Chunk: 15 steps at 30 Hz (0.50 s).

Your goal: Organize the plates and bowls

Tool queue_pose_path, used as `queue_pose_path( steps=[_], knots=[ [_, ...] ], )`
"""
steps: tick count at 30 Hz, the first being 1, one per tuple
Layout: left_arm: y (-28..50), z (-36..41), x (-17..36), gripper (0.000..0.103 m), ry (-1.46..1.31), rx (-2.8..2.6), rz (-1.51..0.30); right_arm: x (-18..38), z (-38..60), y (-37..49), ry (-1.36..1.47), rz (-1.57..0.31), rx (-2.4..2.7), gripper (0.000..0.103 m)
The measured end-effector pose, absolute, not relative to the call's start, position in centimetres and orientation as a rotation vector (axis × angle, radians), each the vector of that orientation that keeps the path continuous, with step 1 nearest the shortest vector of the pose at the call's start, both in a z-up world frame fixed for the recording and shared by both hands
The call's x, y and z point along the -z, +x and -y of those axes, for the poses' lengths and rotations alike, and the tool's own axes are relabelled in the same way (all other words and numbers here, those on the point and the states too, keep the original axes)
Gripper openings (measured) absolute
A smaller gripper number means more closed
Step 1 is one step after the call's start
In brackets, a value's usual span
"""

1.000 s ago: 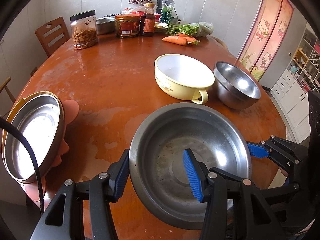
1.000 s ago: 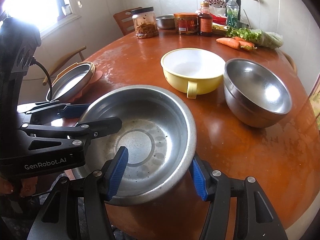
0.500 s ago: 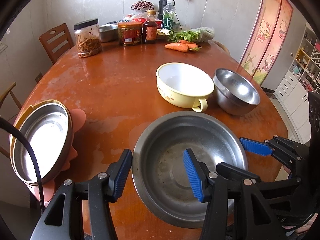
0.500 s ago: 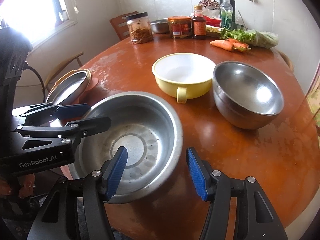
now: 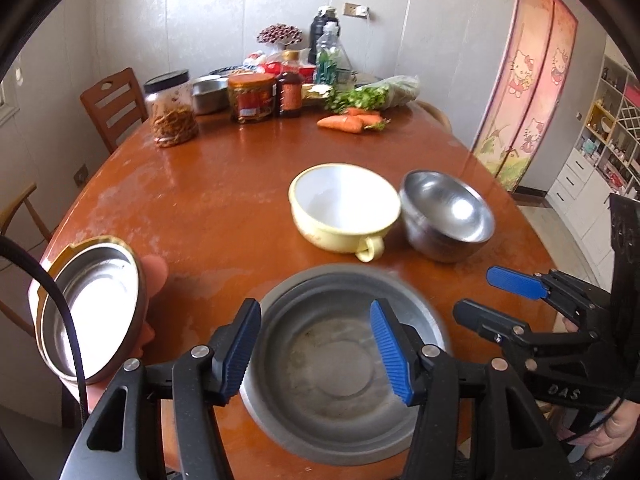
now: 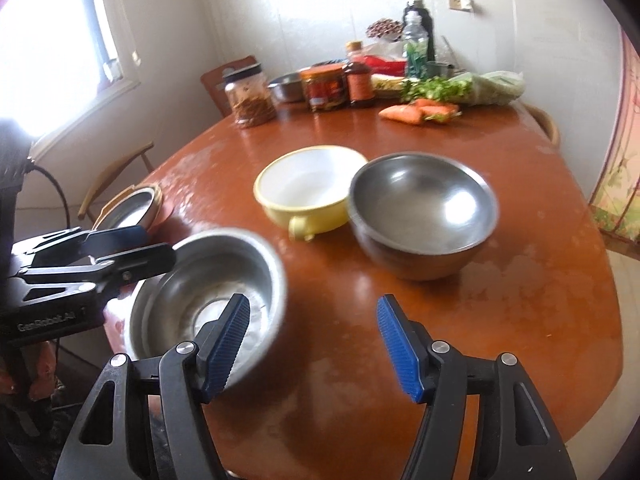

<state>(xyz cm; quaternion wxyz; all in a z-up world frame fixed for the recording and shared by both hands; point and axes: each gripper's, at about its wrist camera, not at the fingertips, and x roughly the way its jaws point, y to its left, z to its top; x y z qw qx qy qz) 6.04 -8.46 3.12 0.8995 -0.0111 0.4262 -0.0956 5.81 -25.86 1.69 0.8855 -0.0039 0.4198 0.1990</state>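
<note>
A wide steel basin (image 5: 340,364) is sitting at the table's (image 5: 224,200) near edge, low in the frame's centre. The left gripper (image 5: 316,350) is hovering over it, jaws opening, pads clear of the rim. In the right wrist view the right gripper (image 6: 314,346) is opening over bare tabletop, holding nothing. Further up, a yellow handled bowl (image 5: 344,212) is touching a steel bowl (image 5: 446,216). Stacked steel plates (image 5: 90,312) are lying at the left edge.
</note>
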Motion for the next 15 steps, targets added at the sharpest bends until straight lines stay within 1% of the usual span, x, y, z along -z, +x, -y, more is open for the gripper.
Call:
queue_pose_path(
  steps=[9, 15],
  knots=[
    [8.4, 13.2, -4.1, 0.059, -0.02, 0.261, -0.9, -2.9, 31.0, 8.4, 0.038, -0.827, -0.341, 0.068],
    [10.9, 15.7, -3.5, 0.064, -0.034, 0.278, -0.943, -2.6, 33.3, 11.3, 0.035, -0.837, -0.309, 0.068]
  ],
)
